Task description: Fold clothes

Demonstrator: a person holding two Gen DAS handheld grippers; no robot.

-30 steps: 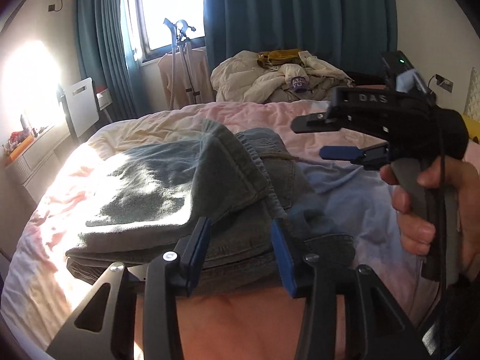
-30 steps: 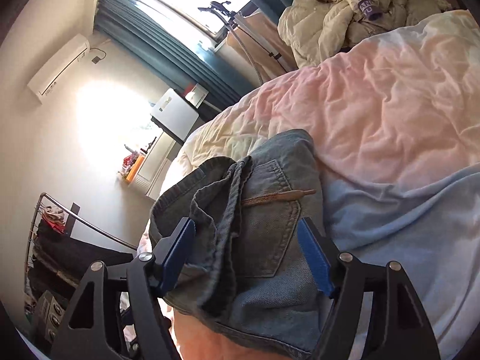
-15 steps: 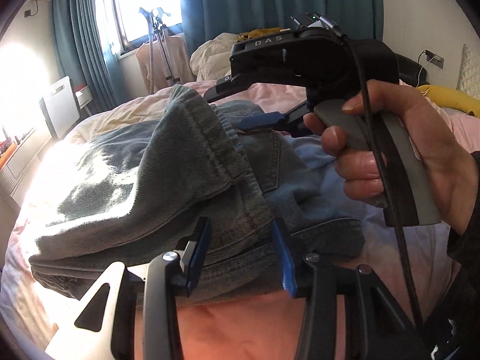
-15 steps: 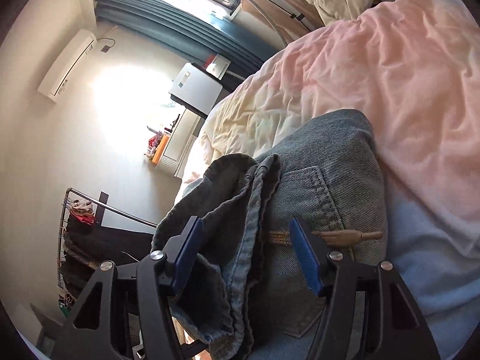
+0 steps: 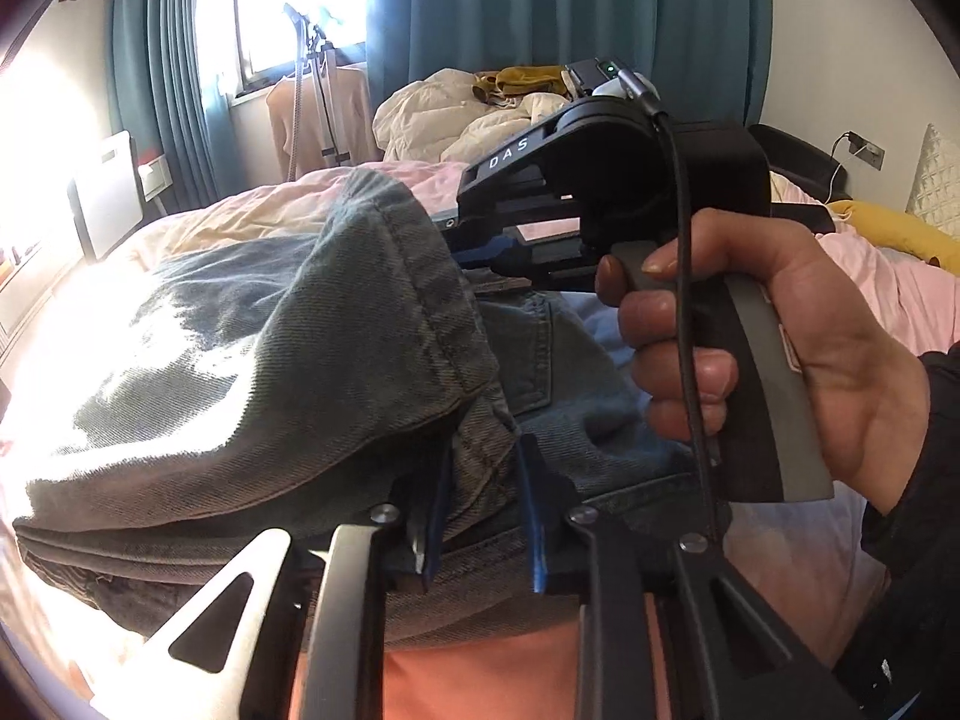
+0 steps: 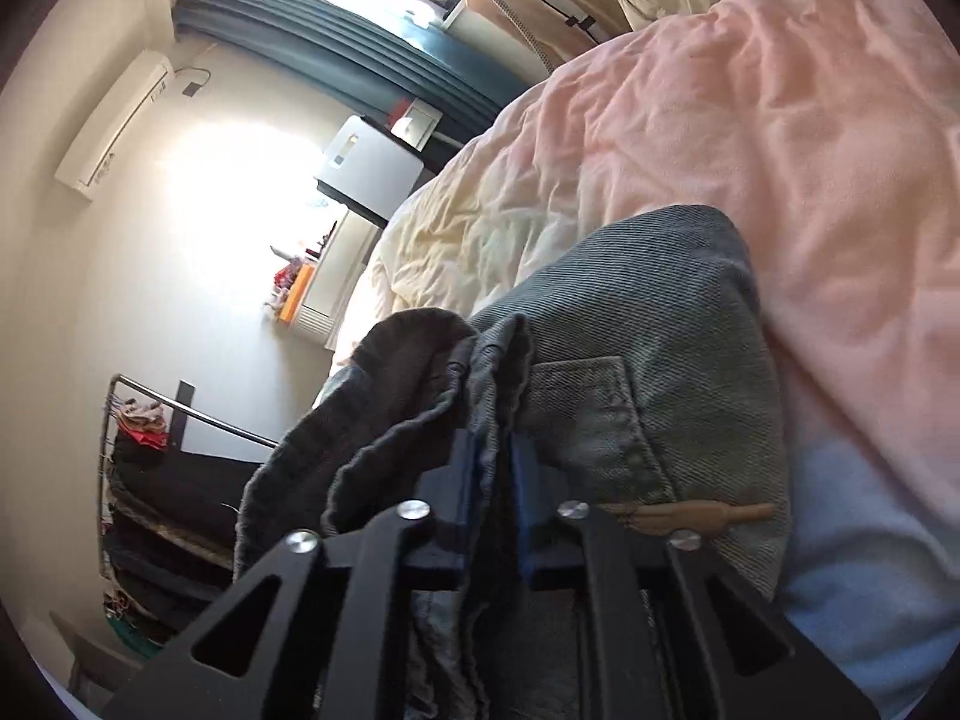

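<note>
The bed (image 6: pixel 750 138), spread with a rumpled quilt that runs from cream through pink to pale blue, fills most of both views and bears everything else. On it lies a pair of faded grey-blue jeans (image 5: pixel 252 372), folded into a thick bundle; in the left wrist view the bundle's long axis runs from about 8 o'clock, where the stacked folded edges lie in strong sun, up toward 2 o'clock, where the waistband end with its back pocket sits, and a loose flap of denim is lifted into a hump whose hemmed edge points toward 12 o'clock. In the right wrist view the same bundle runs from 6 o'clock up toward 1 o'clock, with the stitched back pocket and a tan leather patch (image 6: pixel 690 517) at about 4 o'clock of the claw. A heap of cream bedding and clothes (image 5: pixel 480 114) sits at 12 o'clock beyond the jeans, before teal curtains (image 5: pixel 540 24). The person's right hand (image 5: pixel 780 348) wraps the grey handle at 3 o'clock in the left wrist view, a black cable running across its fingers. The right gripper (image 6: pixel 491 498) has just been closing, and its blue pads now pinch a gathered ridge of denim at the waistband end. The left gripper (image 5: pixel 480 510) has likewise just been closing; its pads press a thicker fold of the jeans at the near edge of the bundle, at about 6 o'clock.
</note>
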